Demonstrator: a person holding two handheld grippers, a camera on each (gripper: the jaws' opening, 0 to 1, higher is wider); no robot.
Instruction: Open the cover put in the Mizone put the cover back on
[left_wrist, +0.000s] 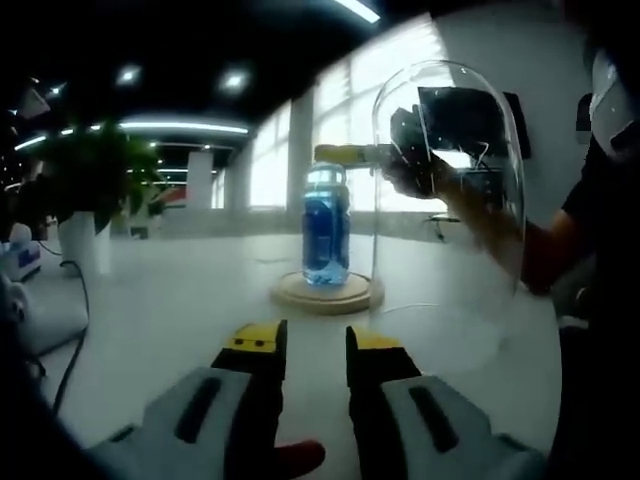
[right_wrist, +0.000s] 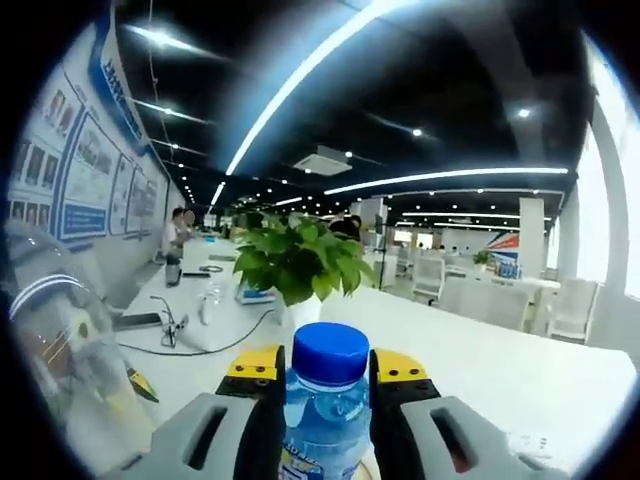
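Observation:
The Mizone bottle (left_wrist: 326, 228), blue liquid and blue cap (right_wrist: 330, 354), stands upright on a round wooden base (left_wrist: 326, 296) in the middle of the white table (left_wrist: 190, 300). My right gripper (left_wrist: 350, 154) reaches in from the right and is shut on the bottle's neck just under the cap; in the right gripper view the bottle sits between its yellow-tipped jaws (right_wrist: 328, 372). The clear glass dome cover (left_wrist: 440, 300) is off the base, to its right, and also shows as the cover (right_wrist: 55, 340). My left gripper (left_wrist: 315, 342) hangs open near the table's front, holding nothing.
A potted green plant (left_wrist: 95, 175) stands at the left of the table, seen again as the plant (right_wrist: 300, 262). A black cable (left_wrist: 78, 310) runs past it. A person's arm (left_wrist: 560, 240) is at the right. People sit at far desks (right_wrist: 178, 232).

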